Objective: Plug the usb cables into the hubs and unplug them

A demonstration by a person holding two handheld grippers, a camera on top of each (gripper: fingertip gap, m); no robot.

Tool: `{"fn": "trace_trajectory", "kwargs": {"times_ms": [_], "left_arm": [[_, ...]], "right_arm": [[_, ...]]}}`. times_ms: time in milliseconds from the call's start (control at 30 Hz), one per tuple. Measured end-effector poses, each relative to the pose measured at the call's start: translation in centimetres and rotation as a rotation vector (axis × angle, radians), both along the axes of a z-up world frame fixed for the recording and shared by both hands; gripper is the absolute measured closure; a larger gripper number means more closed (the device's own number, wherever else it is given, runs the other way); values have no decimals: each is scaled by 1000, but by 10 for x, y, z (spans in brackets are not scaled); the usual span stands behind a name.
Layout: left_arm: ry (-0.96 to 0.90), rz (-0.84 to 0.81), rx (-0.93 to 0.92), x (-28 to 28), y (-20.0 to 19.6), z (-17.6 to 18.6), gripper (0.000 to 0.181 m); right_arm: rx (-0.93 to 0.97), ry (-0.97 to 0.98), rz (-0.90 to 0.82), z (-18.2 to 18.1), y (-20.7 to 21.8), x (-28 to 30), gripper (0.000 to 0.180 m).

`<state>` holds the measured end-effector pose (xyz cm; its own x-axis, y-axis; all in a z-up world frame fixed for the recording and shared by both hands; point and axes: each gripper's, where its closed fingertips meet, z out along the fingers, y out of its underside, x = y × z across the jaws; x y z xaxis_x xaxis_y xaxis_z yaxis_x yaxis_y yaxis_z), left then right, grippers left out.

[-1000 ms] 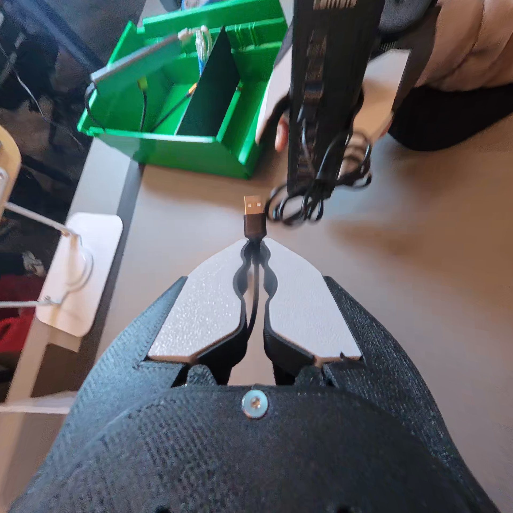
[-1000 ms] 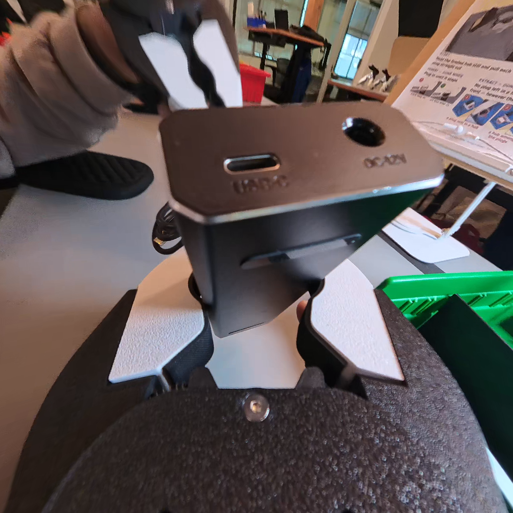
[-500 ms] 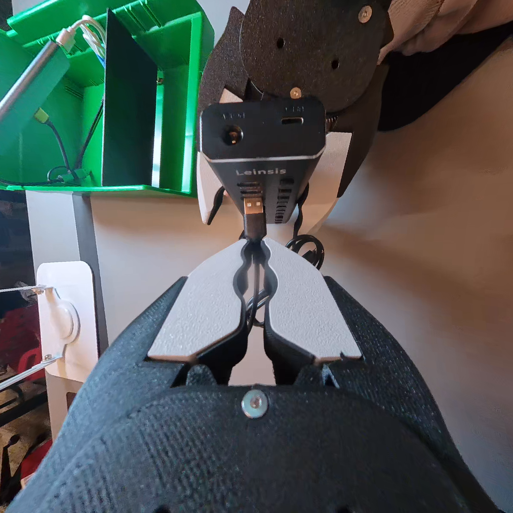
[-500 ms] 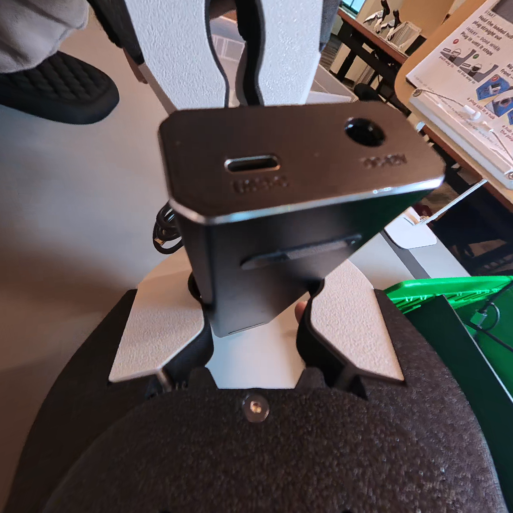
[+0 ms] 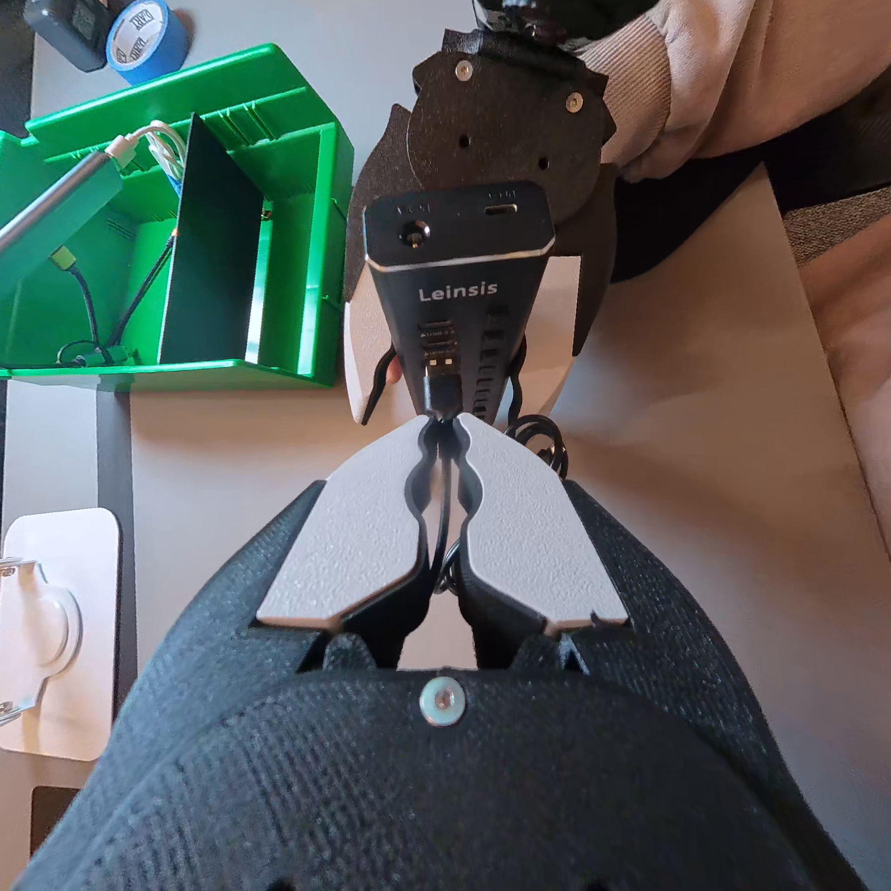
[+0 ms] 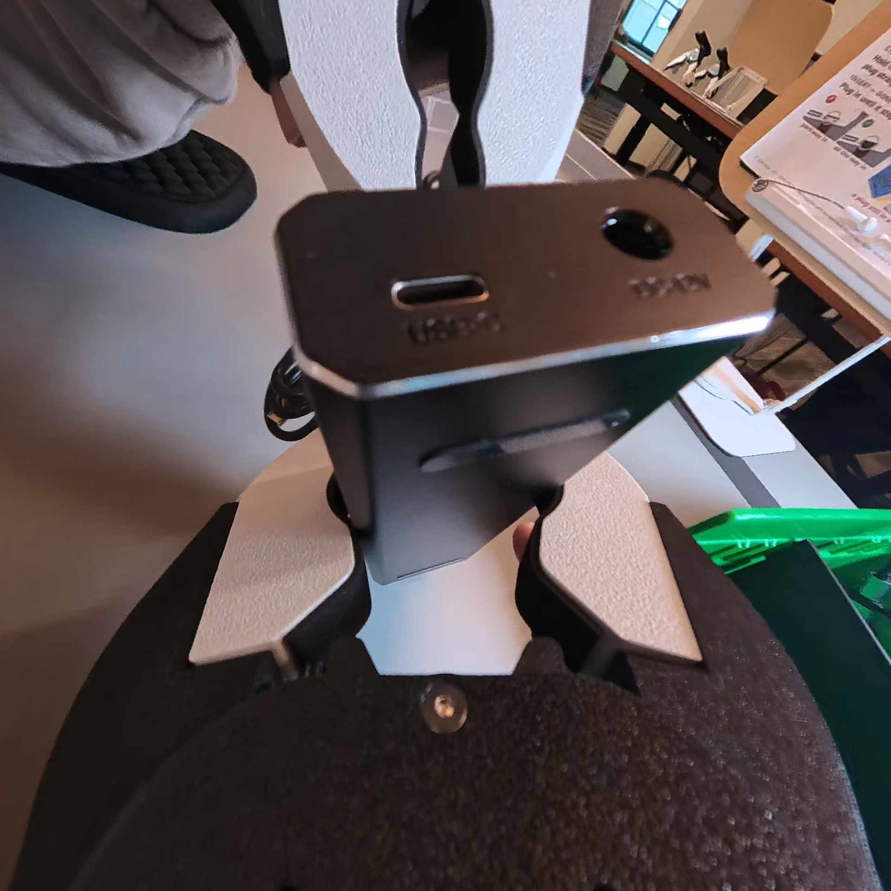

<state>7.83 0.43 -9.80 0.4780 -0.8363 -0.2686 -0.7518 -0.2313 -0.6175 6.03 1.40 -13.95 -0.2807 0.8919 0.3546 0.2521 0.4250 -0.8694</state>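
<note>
The left gripper point(image 5: 441, 422) is clenched on a black USB-A cable plug point(image 5: 439, 385), whose metal tip is met straight ahead by a port slot of the upright dark metal hub point(image 5: 458, 289). The hub's long axis is held in line with the plug by the right gripper point(image 6: 453, 525), closed on its lower end. A green plastic bin point(image 5: 289, 202) is seen farther left, nothing obstructing.

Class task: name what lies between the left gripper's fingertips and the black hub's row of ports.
In the left wrist view, only the USB plug lies between the left gripper and the hub; its metal tip is at a port.
</note>
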Motion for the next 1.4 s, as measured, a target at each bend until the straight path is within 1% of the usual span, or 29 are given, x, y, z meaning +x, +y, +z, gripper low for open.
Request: {"fn": "trace_trajectory", "kwargs": {"times_ms": [100,200,333,533,633,733,767,800,833,900,1000,1067,1133,1200,1400], "left_arm": [[-6,5,12,2,2,-1,174],[-55,7,6,5,3,0,174],[-72,3,-5,5,3,-1,175],[-99,14,-9,7,4,-4,174],[-110,8,15,6,6,-3,174],[-172,-8,73,9,7,11,173],[-197,-18,87,10,7,15,168],[-224,-23,101,13,6,20,157],[-244,-25,112,15,6,23,151],[-267,-30,135,18,6,29,135],[-293,-39,154,28,5,33,119],[-288,-50,162,36,5,31,113],[-286,-62,171,45,5,30,110],[-270,-84,159,49,2,26,119],[-278,-70,115,50,-1,28,120]], "right_arm": [[2,24,2,5,0,1,104],[-11,19,-2,5,1,4,104],[37,-6,-29,1,2,2,104],[54,-18,-60,-2,5,1,104],[30,-8,-58,-2,5,0,104],[-43,41,-42,11,3,0,104],[-66,56,-34,16,2,0,104],[-84,70,-30,20,2,1,104],[-97,77,-26,22,1,2,104],[-118,79,-15,22,0,3,104],[-139,70,3,20,-4,2,104],[-119,56,12,17,-9,0,104],[-103,38,36,13,-17,-1,104],[-103,-2,82,7,-27,0,104],[-132,-18,147,7,-36,3,104]]}}
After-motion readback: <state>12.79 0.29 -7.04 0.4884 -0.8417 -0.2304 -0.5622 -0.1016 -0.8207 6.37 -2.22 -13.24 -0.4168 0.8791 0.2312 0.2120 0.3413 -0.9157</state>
